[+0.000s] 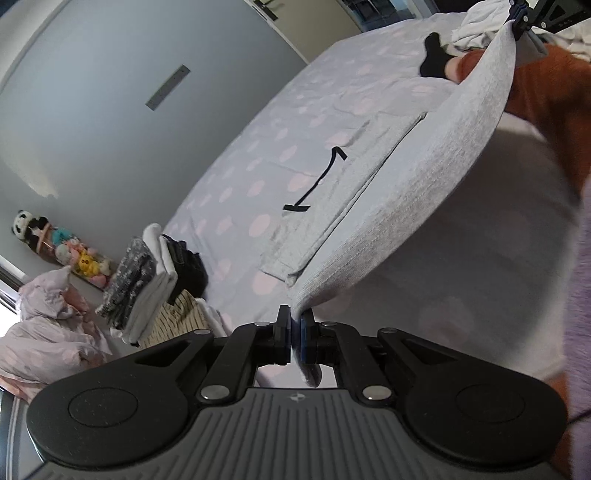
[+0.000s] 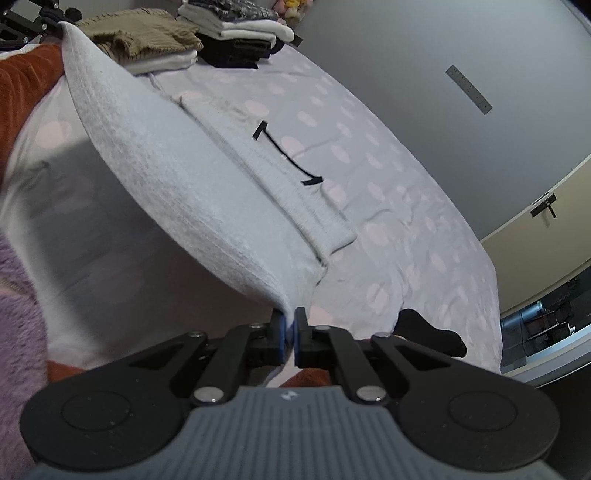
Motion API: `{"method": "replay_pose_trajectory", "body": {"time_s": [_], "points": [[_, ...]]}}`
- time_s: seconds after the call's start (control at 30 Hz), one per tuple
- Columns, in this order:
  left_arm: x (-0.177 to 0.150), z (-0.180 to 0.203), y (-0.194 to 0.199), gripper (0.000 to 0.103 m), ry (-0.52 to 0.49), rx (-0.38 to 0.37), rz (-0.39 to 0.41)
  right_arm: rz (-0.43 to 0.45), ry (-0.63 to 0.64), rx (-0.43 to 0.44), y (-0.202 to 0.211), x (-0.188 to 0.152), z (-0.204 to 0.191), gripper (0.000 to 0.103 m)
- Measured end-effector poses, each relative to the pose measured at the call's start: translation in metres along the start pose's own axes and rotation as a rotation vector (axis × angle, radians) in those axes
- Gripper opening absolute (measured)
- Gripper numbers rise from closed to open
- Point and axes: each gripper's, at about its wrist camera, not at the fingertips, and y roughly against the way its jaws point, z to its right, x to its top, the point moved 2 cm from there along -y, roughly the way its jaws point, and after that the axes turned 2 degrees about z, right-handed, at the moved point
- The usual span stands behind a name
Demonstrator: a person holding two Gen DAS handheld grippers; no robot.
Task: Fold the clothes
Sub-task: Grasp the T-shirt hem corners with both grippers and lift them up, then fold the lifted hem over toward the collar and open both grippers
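Observation:
A light grey knit garment (image 1: pixel 399 192) with a black drawstring (image 1: pixel 317 184) lies partly on the bed, its near edge lifted and stretched between both grippers. My left gripper (image 1: pixel 294 325) is shut on one corner of that edge. My right gripper (image 2: pixel 290 328) is shut on the other corner; it also shows at the top right of the left wrist view (image 1: pixel 519 18). In the right wrist view the garment (image 2: pixel 177 166) runs up to the left gripper (image 2: pixel 55 22) at the top left. The far part lies folded flat (image 2: pixel 295 192).
The bed has a lilac sheet with pink dots (image 1: pixel 258 122). A stack of folded clothes (image 1: pixel 155 280) sits at the bed's end, also in the right wrist view (image 2: pixel 229 33). The person's leg in orange trousers and a black sock (image 1: pixel 436 55) rests on the bed. Stuffed toys (image 1: pixel 55 240) stand by the wall.

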Motion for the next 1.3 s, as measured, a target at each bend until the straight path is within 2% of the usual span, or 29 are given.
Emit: {"method": "replay_pose_trajectory", "body": {"time_s": [0.17,0.3,0.6,0.8,1.03,1.2,1.3], "points": [[-0.003,0.001,0.026,0.005,-0.002,-0.05,-0.025,-0.006,0.018,0.033,0.031,-0.007,-0.009,0.004],[-0.001,-0.001,0.028,0.005,-0.008,-0.04,-0.037,0.0,0.04,0.032,0.044,-0.008,-0.014,0.004],[0.031,-0.038,-0.015,0.005,0.035,-0.006,-0.036,0.026,0.054,-0.033,0.01,0.021,0.014,0.004],[0.05,-0.064,-0.064,0.005,0.055,0.001,-0.046,0.038,0.036,-0.064,-0.035,0.046,0.041,0.005],[0.065,-0.083,-0.135,0.005,0.061,0.014,-0.079,0.035,0.037,-0.08,-0.106,0.073,0.066,0.005],[0.069,-0.091,-0.195,0.005,0.06,-0.007,-0.12,0.009,0.001,-0.063,-0.167,0.088,0.083,0.005],[0.066,-0.094,-0.237,0.005,0.075,-0.044,-0.158,-0.009,-0.029,-0.048,-0.209,0.094,0.09,0.005]]}}
